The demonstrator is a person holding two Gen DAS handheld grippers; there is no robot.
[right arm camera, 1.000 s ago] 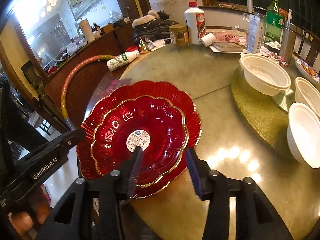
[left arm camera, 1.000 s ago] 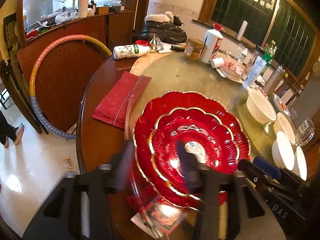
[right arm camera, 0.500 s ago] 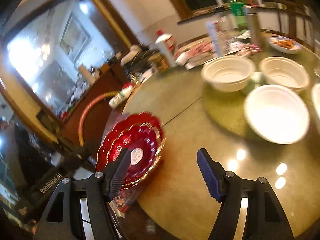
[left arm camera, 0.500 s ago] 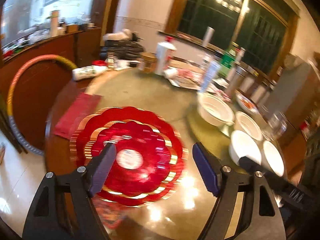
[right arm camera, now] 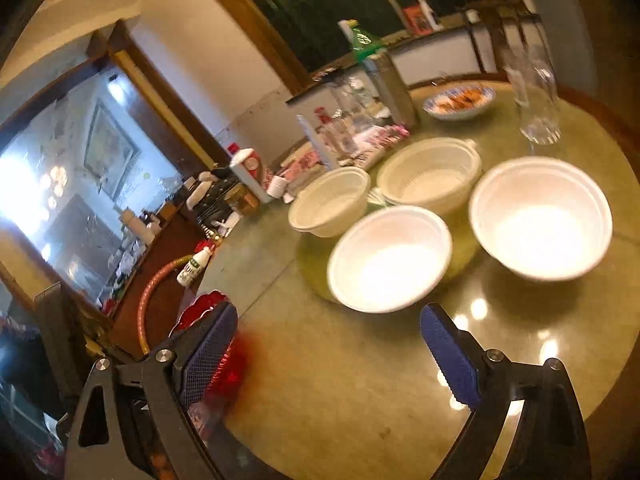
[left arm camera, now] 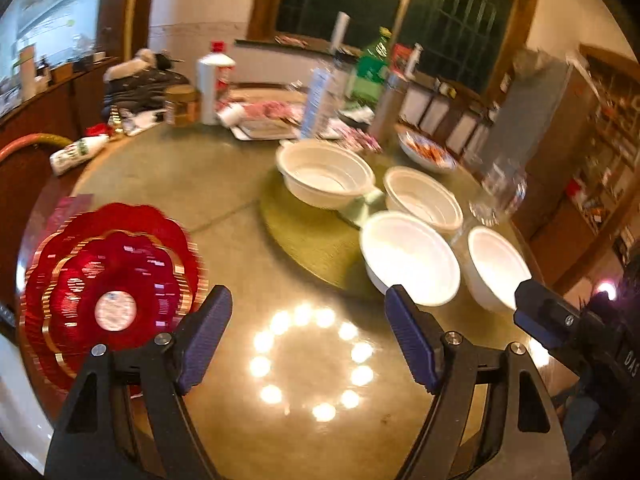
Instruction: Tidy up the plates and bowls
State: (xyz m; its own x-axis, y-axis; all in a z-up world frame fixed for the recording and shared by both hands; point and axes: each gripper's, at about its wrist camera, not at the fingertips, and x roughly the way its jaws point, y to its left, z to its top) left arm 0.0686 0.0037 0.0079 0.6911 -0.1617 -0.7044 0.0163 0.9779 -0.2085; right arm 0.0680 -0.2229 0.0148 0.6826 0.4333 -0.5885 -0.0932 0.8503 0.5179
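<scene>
Warm, yellowish indoor light fills both views. A ring of bright spots glares off the glossy bench (left arm camera: 248,184) in the left wrist view, the mirror image of a ceiling lamp. Scattered glints show on the same surface in the right wrist view. The white bowls (right arm camera: 390,258) are washed out inside, their detail lost. The red plates (left arm camera: 114,280) are smeared into stripes by motion blur, and in the right wrist view they are only a soft red blot. The window (left arm camera: 400,12) is dark. Fisheye bending curves the room, and the corners fall to black. Far clutter is soft and hazy.
</scene>
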